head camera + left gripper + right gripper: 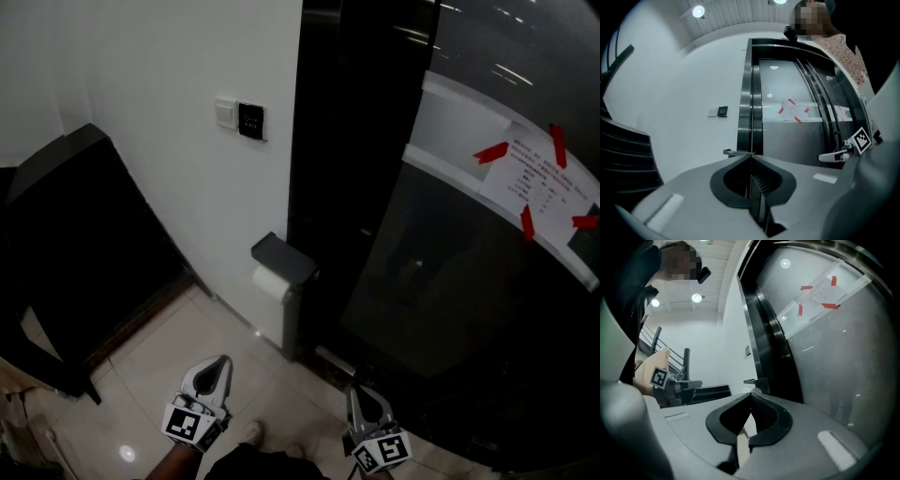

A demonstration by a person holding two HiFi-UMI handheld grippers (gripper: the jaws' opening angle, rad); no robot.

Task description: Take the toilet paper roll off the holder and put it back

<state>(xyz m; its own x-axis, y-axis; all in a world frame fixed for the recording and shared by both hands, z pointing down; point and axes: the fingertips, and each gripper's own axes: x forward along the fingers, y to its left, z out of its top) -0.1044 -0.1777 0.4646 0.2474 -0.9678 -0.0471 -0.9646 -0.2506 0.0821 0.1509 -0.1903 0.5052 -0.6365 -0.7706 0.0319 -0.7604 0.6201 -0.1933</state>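
A white toilet paper roll (270, 282) sits under the dark cover of its holder (284, 256), mounted low on the white wall beside the black door frame. The holder's ledge also shows just past the jaw tips in the left gripper view (729, 152) and in the right gripper view (751, 380). My left gripper (222, 360) hangs low over the floor, short of the roll, shut and with nothing in it (751, 155). My right gripper (362, 390) is lower right of the holder, its jaws closed together and holding nothing (751, 394). Neither gripper touches the roll.
A switch panel (240, 119) is on the wall above the holder. A curved glass door (469, 281) with a paper notice (536, 178) taped in red fills the right. A dark stair structure (75, 234) stands at the left. The floor is pale tile (155, 370).
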